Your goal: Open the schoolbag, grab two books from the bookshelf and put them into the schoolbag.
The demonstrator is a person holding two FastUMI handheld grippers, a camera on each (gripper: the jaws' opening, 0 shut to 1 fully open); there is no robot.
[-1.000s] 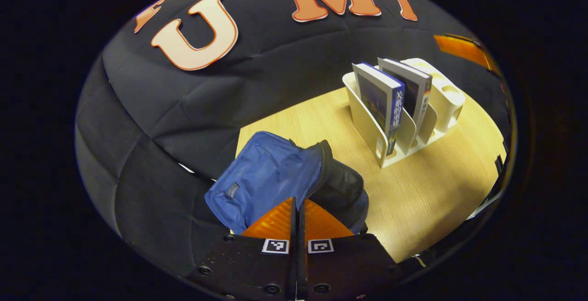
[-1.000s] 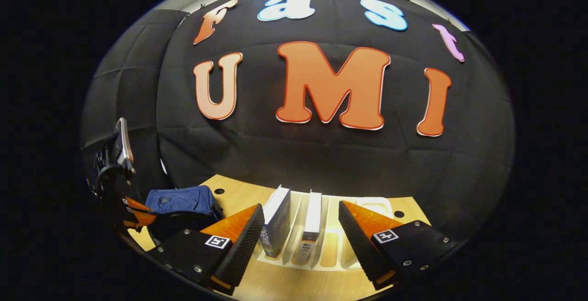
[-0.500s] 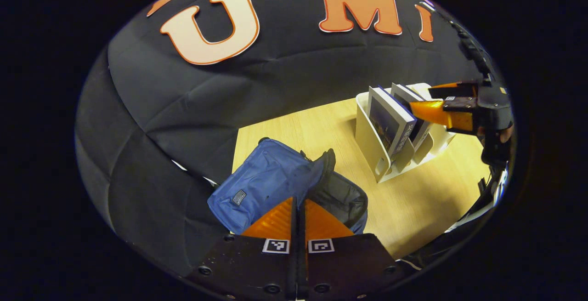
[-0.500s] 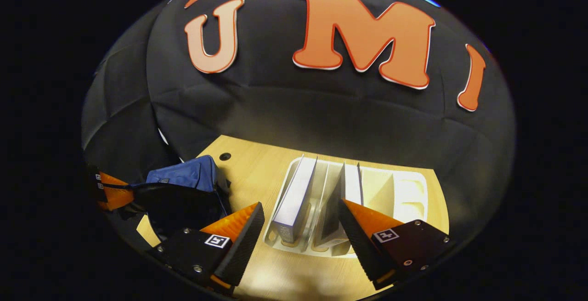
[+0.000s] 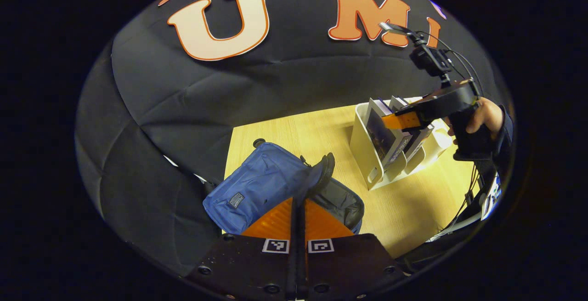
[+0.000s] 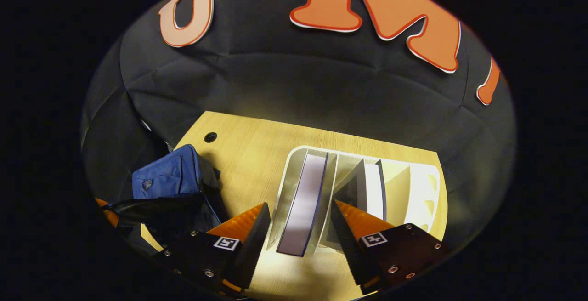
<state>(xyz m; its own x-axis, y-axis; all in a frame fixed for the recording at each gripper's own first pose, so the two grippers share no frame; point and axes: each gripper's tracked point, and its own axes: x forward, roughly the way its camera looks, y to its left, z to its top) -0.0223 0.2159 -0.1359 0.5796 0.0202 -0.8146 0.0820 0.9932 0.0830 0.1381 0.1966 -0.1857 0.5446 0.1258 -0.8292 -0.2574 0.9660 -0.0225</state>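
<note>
The blue schoolbag [image 5: 262,186] lies on the wooden table with its flap raised and its dark inside [image 5: 340,200] showing. My left gripper [image 5: 297,209] is shut on the edge of the bag's opening. A white bookshelf [image 5: 367,154] holds two upright books [image 5: 383,131]. In the right gripper view my right gripper [image 6: 298,241] is open above the bookshelf [image 6: 413,172], with one finger on each side of the near book [image 6: 303,200]. The second book [image 6: 374,190] stands one slot over. The schoolbag [image 6: 167,177] sits at the left.
A hand [image 5: 482,117] holds the right gripper [image 5: 404,119] over the books, with cables trailing off it. The light wooden table [image 5: 413,200] has a round cable hole [image 6: 210,136] near the bag. Black cloth walls stand close behind.
The right gripper has come down and tipped over the bookshelf, so its open fingers now bracket the near book. The left gripper has stayed on the bag.
</note>
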